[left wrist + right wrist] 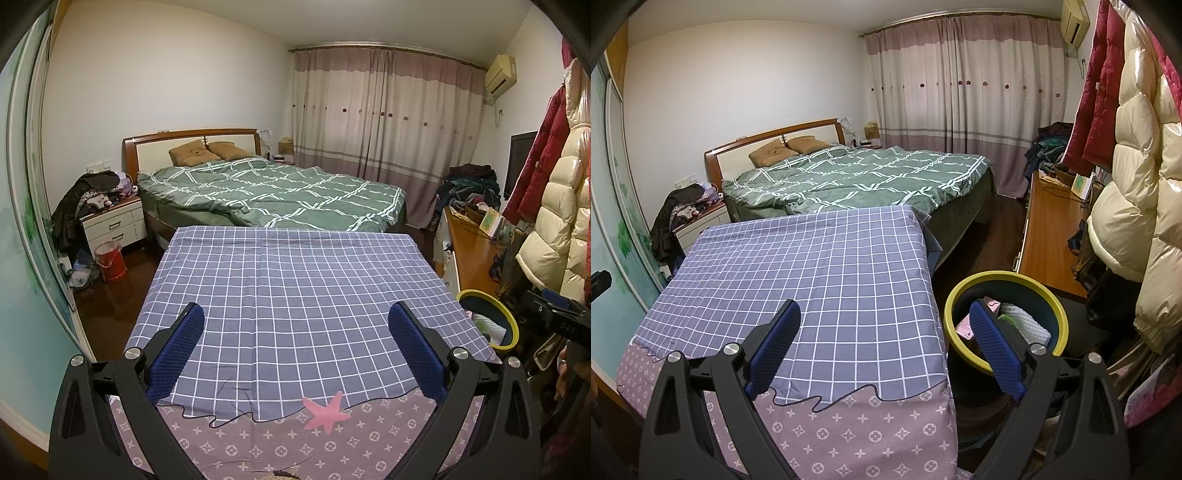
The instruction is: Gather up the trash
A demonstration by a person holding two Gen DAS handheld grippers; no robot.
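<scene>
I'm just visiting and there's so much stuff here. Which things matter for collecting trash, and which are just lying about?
For the job:
- yellow-rimmed bin beside the table
- trash inside it
- left gripper and right gripper, both open and empty

Just lying about:
- checked cloth
- bed
- hanging coats
- red bucket

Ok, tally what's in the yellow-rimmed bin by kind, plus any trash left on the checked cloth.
In the bin, as far as visible:
Pink cartons or packets: 2
White foam netting: 1
On the checked cloth:
Trash items: 0
Total: 3 visible; the right gripper's finger and the bin wall hide part of the inside.
</scene>
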